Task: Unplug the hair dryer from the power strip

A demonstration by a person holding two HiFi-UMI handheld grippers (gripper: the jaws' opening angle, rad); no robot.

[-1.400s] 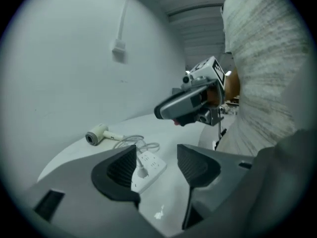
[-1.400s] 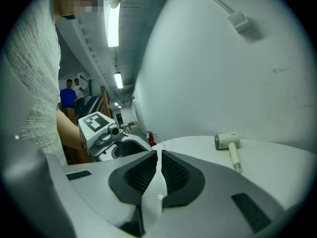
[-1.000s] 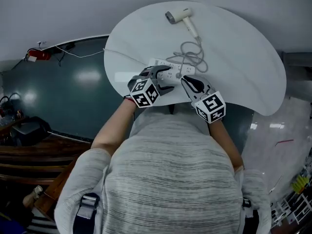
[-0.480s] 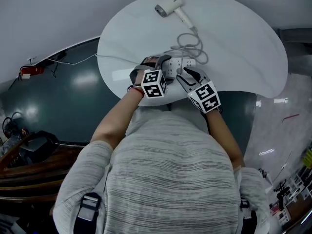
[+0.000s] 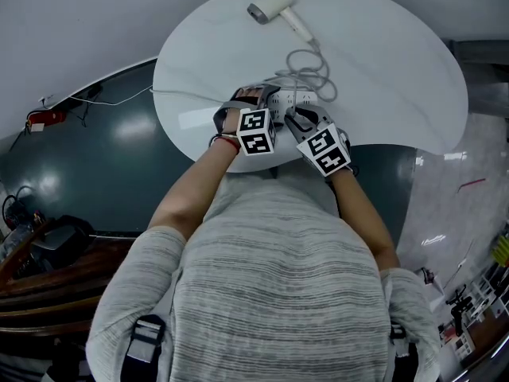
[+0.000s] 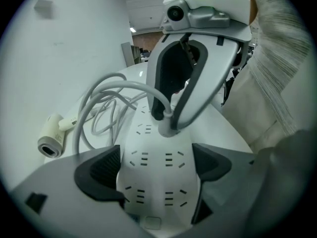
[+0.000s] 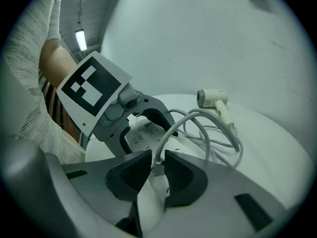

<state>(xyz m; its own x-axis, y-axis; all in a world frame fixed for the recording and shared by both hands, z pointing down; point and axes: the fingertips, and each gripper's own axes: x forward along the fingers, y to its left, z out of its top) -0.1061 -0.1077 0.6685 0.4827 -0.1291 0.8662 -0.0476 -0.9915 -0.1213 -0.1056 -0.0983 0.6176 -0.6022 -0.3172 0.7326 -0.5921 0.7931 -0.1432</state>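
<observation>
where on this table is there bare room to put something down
The table is bare across its right half, from the cord loops out to the rim, and on the left between the hair dryer and the near-left rim. Crowded: the middle and near edge, with cord, power strip and plug.

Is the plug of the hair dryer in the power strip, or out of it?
In. The plug stands seated in the strip, its cord rising from it.

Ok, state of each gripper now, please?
Left gripper: jaws opening, straddling the power strip, no grip.
Right gripper: jaws closing on the plug.
</observation>
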